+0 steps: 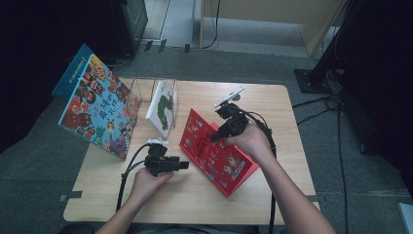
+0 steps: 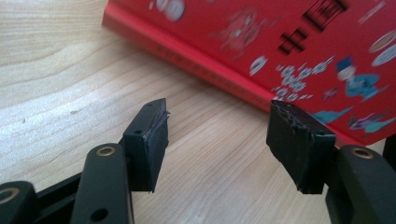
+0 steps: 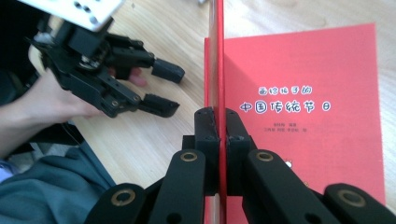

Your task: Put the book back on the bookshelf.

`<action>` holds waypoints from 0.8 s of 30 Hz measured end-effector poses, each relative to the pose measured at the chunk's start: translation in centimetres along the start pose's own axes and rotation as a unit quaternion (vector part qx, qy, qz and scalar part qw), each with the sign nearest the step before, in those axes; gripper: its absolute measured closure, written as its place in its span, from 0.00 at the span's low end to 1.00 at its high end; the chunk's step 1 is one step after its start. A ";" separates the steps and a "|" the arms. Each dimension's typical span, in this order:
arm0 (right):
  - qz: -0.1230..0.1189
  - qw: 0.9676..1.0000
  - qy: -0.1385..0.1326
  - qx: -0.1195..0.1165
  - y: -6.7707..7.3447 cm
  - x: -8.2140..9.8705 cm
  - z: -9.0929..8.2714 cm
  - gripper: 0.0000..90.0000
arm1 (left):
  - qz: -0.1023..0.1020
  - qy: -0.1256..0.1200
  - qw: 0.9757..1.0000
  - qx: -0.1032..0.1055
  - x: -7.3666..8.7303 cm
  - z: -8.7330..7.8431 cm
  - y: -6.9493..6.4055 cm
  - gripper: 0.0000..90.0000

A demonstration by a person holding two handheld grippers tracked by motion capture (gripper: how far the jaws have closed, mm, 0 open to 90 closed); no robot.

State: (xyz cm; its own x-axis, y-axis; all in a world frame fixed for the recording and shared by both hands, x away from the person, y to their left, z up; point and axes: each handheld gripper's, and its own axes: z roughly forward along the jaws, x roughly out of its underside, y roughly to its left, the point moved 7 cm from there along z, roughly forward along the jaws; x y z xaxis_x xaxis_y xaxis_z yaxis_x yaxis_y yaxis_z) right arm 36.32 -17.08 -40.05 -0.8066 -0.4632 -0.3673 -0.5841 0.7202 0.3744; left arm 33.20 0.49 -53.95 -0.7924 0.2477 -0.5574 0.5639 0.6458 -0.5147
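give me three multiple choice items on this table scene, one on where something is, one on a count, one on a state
1. Where does the white book stand?
A. in the wire rack
B. flat under the red book
C. on the floor

2. How many books show in the high view?
A. one
B. three
C. five

3. How does the right gripper stand?
A. wide open above the table
B. shut on the red book's cover
C. shut on a cable

Answers:
1 A, it leans upright between the rack's wires.
2 B, the colourful book, the white book and the red book.
3 B, its jaws press the red cover's edge from both sides, while the left gripper stands open beside the book.
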 end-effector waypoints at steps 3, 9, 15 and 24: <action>-0.002 1.000 -0.012 -0.004 0.1 -0.4 -1.2 0.99 | 0.005 -0.005 1.000 0.009 -0.3 0.0 -0.4 0.40; -0.005 0.999 -0.038 -0.018 0.3 -0.8 -3.1 0.98 | 0.012 -0.018 0.999 0.024 -1.3 0.1 -1.3 0.38; -0.009 0.998 -0.047 -0.033 0.7 -0.8 -3.7 0.99 | 0.011 -0.027 0.998 0.050 -2.5 0.6 -2.5 0.37; -0.017 0.995 -0.070 -0.062 1.1 -0.3 -3.9 0.98 | -0.005 -0.048 0.995 0.086 -3.6 0.0 -2.9 0.30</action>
State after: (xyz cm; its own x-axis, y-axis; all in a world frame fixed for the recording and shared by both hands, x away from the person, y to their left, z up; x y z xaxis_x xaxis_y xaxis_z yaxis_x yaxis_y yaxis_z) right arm 35.54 -18.17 -36.24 -0.7702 -0.4044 -0.4932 -0.6252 0.6318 0.4583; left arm 34.46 -2.28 -50.48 -0.7776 0.1661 -0.6064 0.5936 0.5122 -0.6208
